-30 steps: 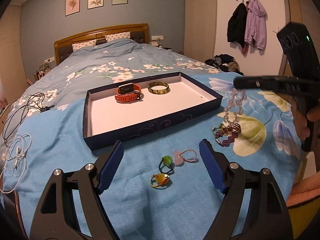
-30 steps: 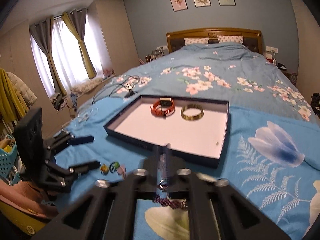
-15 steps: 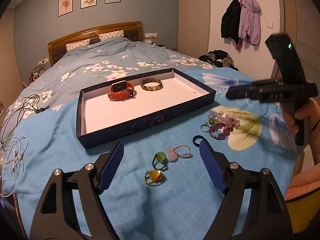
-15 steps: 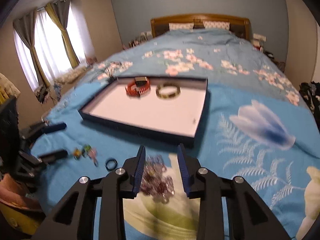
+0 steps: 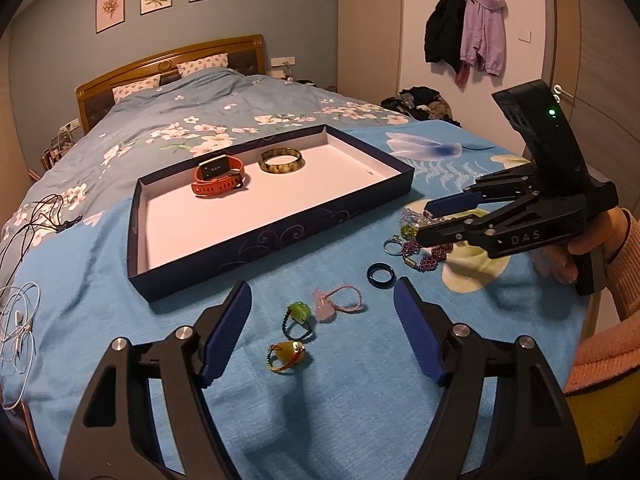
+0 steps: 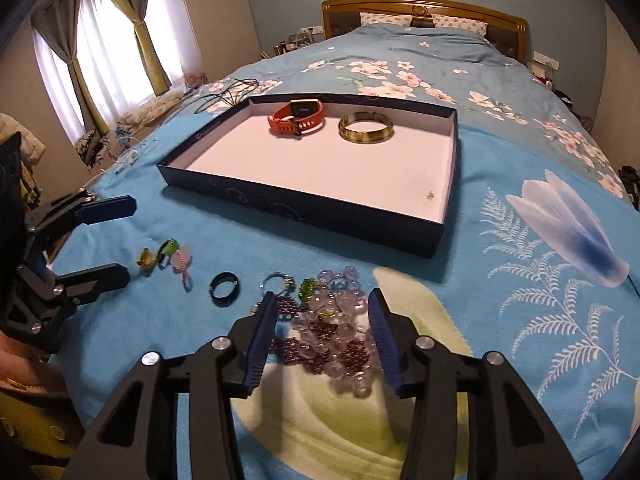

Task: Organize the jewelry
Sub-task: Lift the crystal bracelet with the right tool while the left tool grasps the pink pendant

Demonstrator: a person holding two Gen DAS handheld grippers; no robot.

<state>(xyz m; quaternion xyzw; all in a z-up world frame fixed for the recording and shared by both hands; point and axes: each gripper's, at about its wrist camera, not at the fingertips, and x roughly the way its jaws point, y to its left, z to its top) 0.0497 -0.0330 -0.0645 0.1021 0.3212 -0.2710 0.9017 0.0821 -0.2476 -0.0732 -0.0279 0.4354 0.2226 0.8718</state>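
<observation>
A navy tray (image 5: 272, 236) with a white floor holds an orange watch (image 5: 218, 176) and a dark gold bangle (image 5: 281, 161). On the blue bedspread in front of it lie a green bead ring (image 5: 299, 312), a yellow ring (image 5: 290, 354) and a pink charm (image 5: 326, 308). My left gripper (image 5: 322, 290) hovers over them, its jaws closing without touching any. A black ring (image 5: 382, 275) lies further right. My right gripper (image 6: 322, 298) is open and low, its fingers straddling a pile of purple and clear bead strands (image 6: 332, 332) on the bed.
White earphones and dark cables (image 5: 18, 320) lie on the bed's left side. A small silver ring (image 6: 276, 280) rests beside the bead pile. A hand (image 5: 576, 248) holds the right gripper's handle. Coats (image 5: 468, 28) hang on the far wall. The bed's edge runs at the right.
The right gripper opened and let the bead strands fall into a pile on the bed, then sank around it. The left gripper has hardly moved.
</observation>
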